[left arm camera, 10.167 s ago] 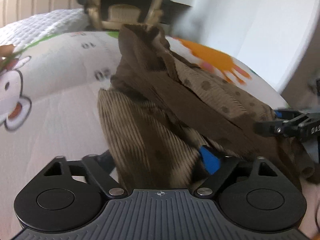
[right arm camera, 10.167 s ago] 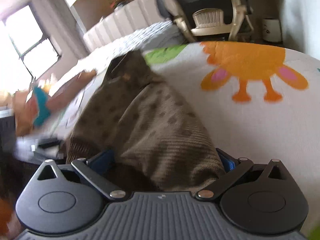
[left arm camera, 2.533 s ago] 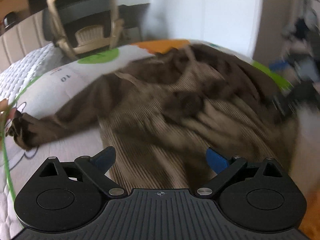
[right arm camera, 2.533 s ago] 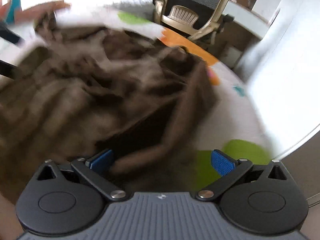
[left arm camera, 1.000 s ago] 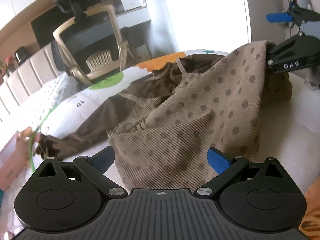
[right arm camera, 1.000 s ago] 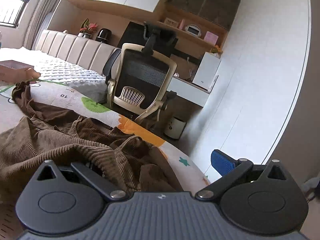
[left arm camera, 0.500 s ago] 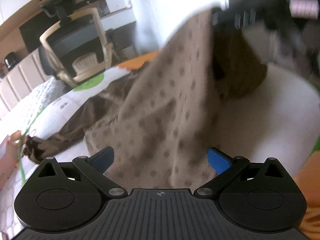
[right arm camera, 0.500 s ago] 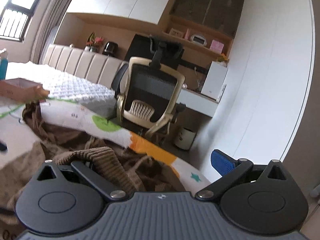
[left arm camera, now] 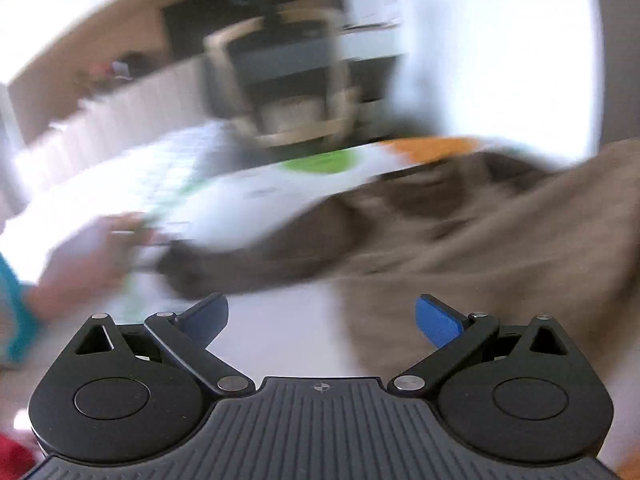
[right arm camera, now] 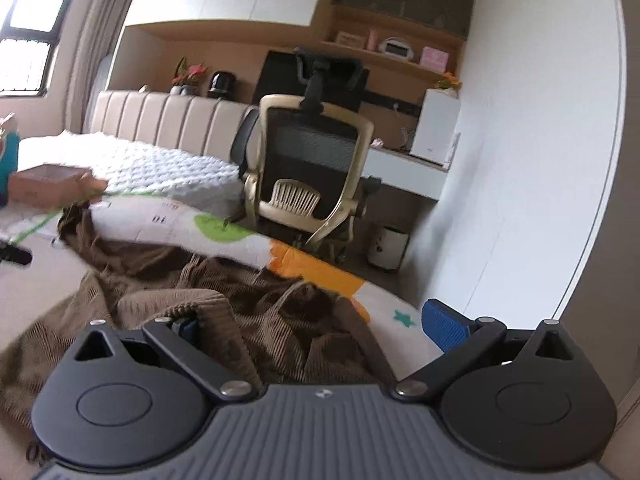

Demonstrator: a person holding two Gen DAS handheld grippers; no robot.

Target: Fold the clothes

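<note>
On the printed play mat [right arm camera: 224,236] ahead of me lies the brown garment [right arm camera: 280,320], rumpled and spread across the white surface with its green and orange shapes. My right gripper [right arm camera: 316,326] stands wide; its right blue pad is bare over the mat's edge, while the left pad is mostly hidden under a raised ribbed fold of the cloth that drapes over that finger, so whether it presses on the fabric I cannot tell. My left gripper [left arm camera: 320,316] is spread wide too, with nothing between its blue pads, hovering over bare white mat just beside the garment [left arm camera: 480,240], which fills the right of that badly blurred view, a dark sleeve trailing leftward. Beyond the mat stand a cream mesh office chair [right arm camera: 308,176] and a bed with a white quilted cover [right arm camera: 160,168]
</note>
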